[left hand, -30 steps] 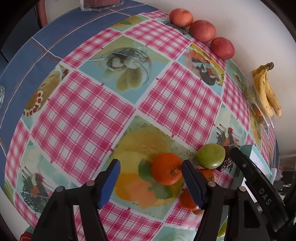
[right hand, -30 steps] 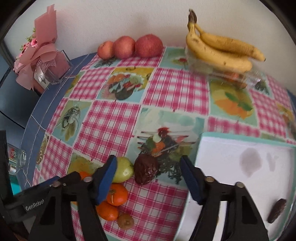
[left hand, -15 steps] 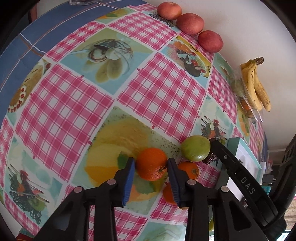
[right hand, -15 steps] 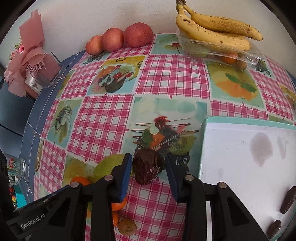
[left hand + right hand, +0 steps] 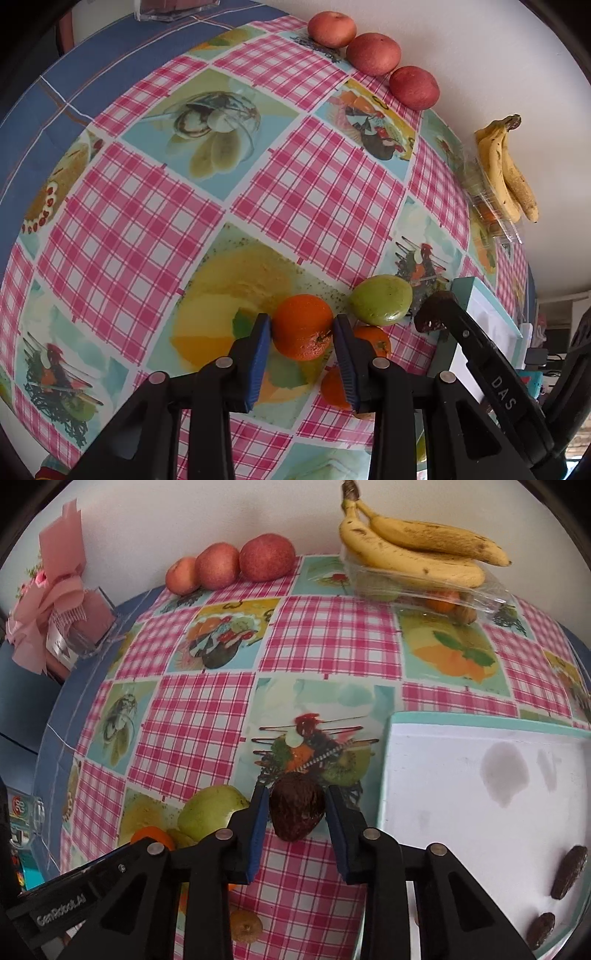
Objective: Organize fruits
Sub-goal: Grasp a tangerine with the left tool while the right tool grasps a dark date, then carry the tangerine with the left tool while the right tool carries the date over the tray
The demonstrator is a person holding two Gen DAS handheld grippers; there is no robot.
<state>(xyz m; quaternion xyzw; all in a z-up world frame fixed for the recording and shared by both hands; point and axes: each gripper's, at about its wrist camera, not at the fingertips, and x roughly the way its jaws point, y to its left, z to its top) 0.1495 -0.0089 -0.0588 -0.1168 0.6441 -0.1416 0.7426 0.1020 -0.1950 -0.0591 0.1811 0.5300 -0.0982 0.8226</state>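
Orange mandarin [image 5: 303,326] between left jaws

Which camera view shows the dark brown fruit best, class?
The right wrist view: the dark brown fruit sits centred between the right gripper pads, wrinkled skin clear. The left wrist view shows only a small dark sliver of it behind the right gripper's finger.
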